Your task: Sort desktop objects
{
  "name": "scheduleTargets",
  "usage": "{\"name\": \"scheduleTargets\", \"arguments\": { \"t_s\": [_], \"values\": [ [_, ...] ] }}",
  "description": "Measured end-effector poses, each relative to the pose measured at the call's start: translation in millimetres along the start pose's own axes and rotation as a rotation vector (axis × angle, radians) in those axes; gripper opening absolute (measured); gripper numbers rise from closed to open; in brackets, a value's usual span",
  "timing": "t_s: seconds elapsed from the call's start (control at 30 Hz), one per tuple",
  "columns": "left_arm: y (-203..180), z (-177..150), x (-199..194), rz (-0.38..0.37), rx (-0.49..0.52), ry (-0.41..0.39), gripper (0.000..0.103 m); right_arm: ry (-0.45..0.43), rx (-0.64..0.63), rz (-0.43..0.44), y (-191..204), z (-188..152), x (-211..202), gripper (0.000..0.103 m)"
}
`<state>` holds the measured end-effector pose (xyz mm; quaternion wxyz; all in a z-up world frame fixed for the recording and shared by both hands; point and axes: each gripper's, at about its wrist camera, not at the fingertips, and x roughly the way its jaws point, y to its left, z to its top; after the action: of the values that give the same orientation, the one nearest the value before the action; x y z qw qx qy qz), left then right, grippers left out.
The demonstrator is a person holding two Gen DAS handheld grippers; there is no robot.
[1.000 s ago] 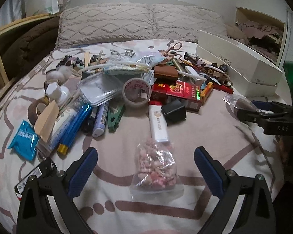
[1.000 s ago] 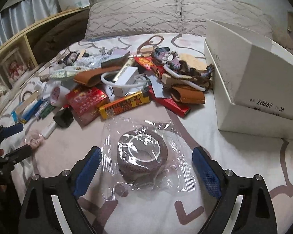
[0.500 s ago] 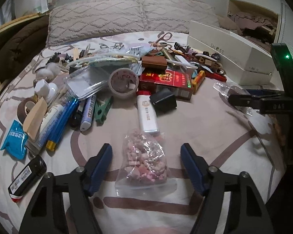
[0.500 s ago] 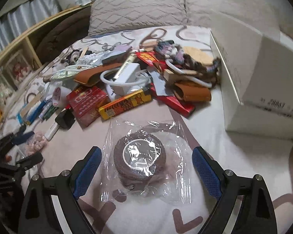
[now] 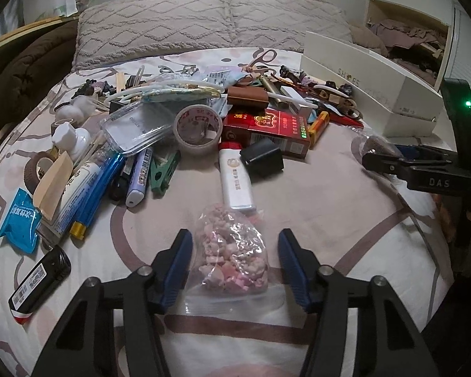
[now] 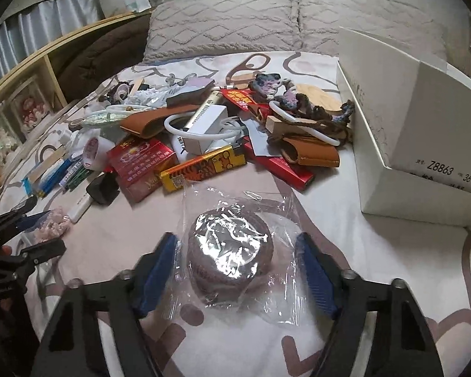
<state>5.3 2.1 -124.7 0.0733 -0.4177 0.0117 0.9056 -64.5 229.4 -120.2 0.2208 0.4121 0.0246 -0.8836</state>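
Since 1 second ago, the left tool (image 5: 235,257) has narrowed around the bag of pink bits (image 5: 230,257). Its blue fingers (image 5: 177,267) began well apart from the bag; the left one now sits just beside the plastic and the right one sits near it. The right tool (image 6: 235,270) has closed in the same way on the wrapped brown tape roll (image 6: 230,254), both fingers (image 6: 155,270) now at the edges of the clear wrapper, which looks more crumpled.
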Motion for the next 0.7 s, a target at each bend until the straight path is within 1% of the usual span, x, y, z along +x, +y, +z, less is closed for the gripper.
{"name": "scheduleTargets", "arguments": {
  "t_s": [0.03, 0.1, 0.13, 0.17, 0.2, 0.3, 0.37, 0.6, 0.7],
  "values": [
    [0.1, -0.1, -0.1, -0.002, -0.001, 0.0, 0.056, -0.003, -0.001, -0.001, 0.1, -0.2, -0.5, 0.065],
    [0.3, -0.4, -0.5, -0.004, -0.002, -0.001, 0.056, -0.009, -0.005, 0.003, 0.8, -1.3, -1.7, 0.058],
    [0.3, -0.4, -0.5, -0.004, -0.002, -0.001, 0.055, -0.012, -0.008, 0.0, 2.0, -1.8, -2.0, 0.058],
    [0.6, -0.4, -0.6, -0.004, -0.002, -0.001, 0.05, -0.015, -0.013, -0.005, 3.3, -2.3, -2.4, 0.057],
    [1.0, -0.4, -0.9, -0.001, -0.004, -0.003, 0.049, -0.019, -0.018, -0.009, 4.6, -2.7, -2.8, 0.056],
    [2.2, -0.6, -1.4, -0.005, -0.012, -0.003, 0.047, -0.024, -0.035, -0.012, 8.3, -3.7, -3.3, 0.055],
    [2.5, -0.7, -1.6, -0.001, -0.013, -0.003, 0.042, -0.031, -0.047, -0.018, 10.2, -4.8, -3.7, 0.055],
    [0.9, -1.5, -2.8, -0.007, -0.002, -0.008, 0.039, -0.035, -0.042, -0.015, 9.4, -5.6, -3.8, 0.056],
    [0.8, -1.6, -3.4, -0.01, -0.001, -0.01, 0.037, -0.035, -0.053, -0.032, 12.3, -5.9, -3.3, 0.056]
  ]
}}
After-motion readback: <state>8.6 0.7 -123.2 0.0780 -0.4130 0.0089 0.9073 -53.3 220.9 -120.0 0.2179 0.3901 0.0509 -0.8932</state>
